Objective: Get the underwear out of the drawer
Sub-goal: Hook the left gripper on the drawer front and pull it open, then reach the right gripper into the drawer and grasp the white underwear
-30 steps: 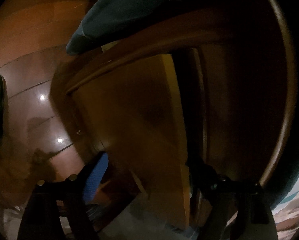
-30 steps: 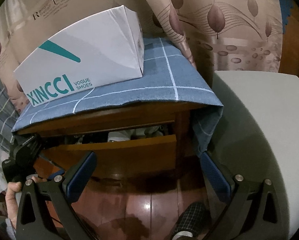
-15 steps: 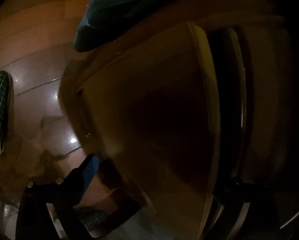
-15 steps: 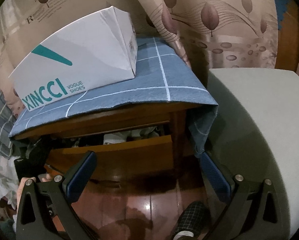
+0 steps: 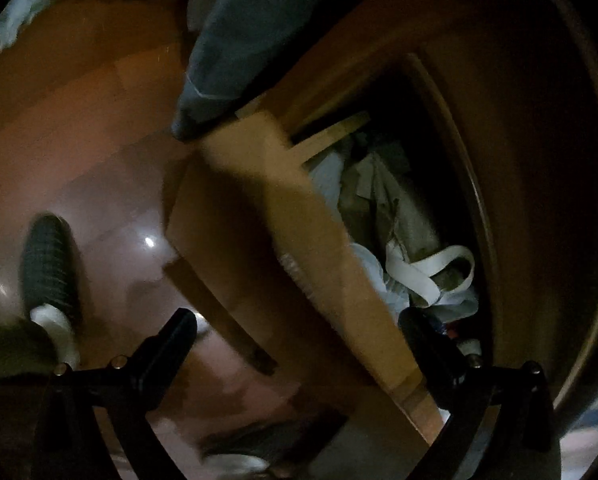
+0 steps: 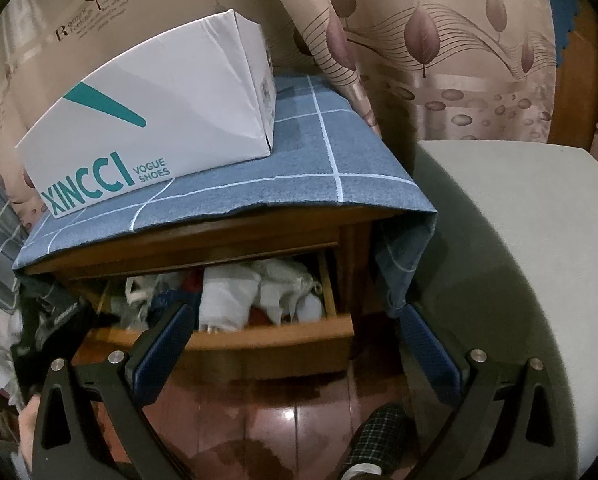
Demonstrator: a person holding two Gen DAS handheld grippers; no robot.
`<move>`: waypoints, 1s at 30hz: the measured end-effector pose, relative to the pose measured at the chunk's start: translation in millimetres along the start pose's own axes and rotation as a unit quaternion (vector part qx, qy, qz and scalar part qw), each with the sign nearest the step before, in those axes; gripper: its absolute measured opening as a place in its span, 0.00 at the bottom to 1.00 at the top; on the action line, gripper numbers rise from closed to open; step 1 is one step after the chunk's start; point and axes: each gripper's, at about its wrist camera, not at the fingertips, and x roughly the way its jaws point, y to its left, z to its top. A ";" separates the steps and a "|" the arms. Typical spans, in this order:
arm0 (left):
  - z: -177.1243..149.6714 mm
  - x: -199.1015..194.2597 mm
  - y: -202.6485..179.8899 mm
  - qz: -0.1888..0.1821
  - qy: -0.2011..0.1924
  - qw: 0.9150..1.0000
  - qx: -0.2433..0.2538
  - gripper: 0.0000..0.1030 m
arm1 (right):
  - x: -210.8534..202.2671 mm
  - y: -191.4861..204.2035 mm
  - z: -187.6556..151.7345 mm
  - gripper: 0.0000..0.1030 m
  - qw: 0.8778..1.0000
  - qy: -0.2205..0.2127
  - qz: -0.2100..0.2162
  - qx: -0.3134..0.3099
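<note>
Standing pulled out: drawer (image 6: pixel 275 340) | crammed with underwear (image 6: pixel 227 300) | left gripper (image 5: pixel 299 336) and right gripper (image 6: pixel 295 344) jaws wide, empty

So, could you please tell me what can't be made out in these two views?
- Back of the drawer: right wrist view, hidden under the nightstand top.
- Which garment is underwear: the clothes pile is jumbled; left wrist view is dark and blurred.
- White band: left wrist view, what it belongs to is unclear.
- Left hand-held gripper: its far finger is lost in shadow.
</note>
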 end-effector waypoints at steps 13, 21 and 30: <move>-29.8 -17.3 38.0 0.067 0.045 0.992 0.094 1.00 | 3.3 -4.8 -1.3 1.00 1.000 0.010 -0.009 0.006; -41.4 -37.1 35.7 0.096 0.051 0.987 0.121 1.00 | 8.2 -0.6 -3.1 0.99 1.000 0.022 -0.011 -0.001; -34.5 -55.0 19.3 0.106 0.051 0.985 0.129 1.00 | 16.8 9.8 -7.8 0.99 0.999 0.041 -0.006 -0.023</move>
